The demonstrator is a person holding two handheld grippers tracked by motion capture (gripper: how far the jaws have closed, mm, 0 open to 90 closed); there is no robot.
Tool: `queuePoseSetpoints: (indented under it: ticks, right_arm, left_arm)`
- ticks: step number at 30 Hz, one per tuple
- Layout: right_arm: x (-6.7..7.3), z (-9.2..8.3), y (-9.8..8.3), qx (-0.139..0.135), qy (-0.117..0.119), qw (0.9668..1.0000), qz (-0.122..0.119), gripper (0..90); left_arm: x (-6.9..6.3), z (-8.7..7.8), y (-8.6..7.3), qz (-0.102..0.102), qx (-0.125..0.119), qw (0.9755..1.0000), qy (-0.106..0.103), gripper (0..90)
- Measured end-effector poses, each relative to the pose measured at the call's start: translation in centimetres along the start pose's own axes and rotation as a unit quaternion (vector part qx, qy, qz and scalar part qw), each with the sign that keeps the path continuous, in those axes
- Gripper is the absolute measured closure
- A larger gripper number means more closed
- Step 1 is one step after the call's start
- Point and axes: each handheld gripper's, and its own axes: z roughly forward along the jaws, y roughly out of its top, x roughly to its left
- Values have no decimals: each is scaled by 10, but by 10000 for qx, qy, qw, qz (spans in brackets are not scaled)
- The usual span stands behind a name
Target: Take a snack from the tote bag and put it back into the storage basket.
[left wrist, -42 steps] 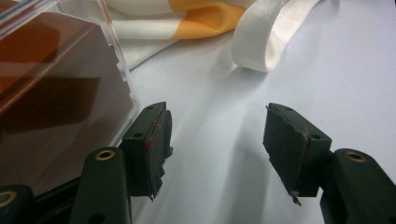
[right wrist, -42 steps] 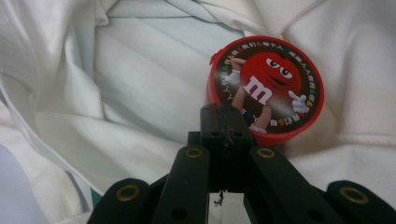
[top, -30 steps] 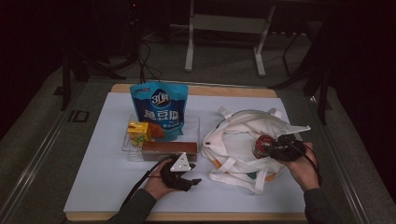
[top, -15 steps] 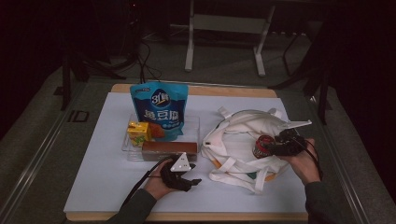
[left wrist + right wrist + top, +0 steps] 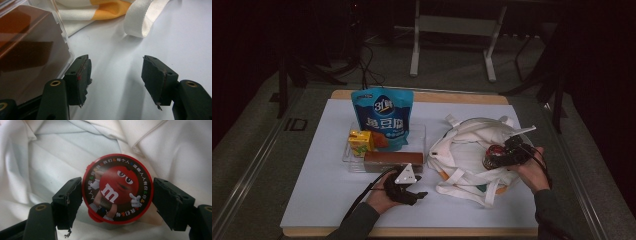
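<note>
Jaws of the right gripper, just opening, flank a round red M&M's tin lying in the white canvas tote bag at the table's three o'clock. Left gripper rests spread and empty at six o'clock, beside a clear plastic tray.

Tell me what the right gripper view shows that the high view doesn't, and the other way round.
Right gripper view: the cartoon candy figure printed on the red lid, which sits between the jaws of the right hand-held gripper; they have just been opening. High view: the blue pouch, yellow carton and brown box in a clear tray, plus the left hand-held gripper. Both: the red lid in the white bag.
</note>
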Motion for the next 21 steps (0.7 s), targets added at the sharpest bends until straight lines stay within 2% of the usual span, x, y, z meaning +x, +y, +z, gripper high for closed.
queuePoseSetpoints:
  ticks: [5,10,21]
  right_arm:
    - [1,8,3,147,0,9999,33,251]
    - [5,9,5,176,-13,9998,115,251]
    - [9,14,8,259,42,9997,-17,247]
  left_arm:
    - [0,0,0,0,0,10000,-1,397]
    - [0,0,0,-1,3,10000,0,397]
    - [0,0,0,14,11,10000,-3,397]
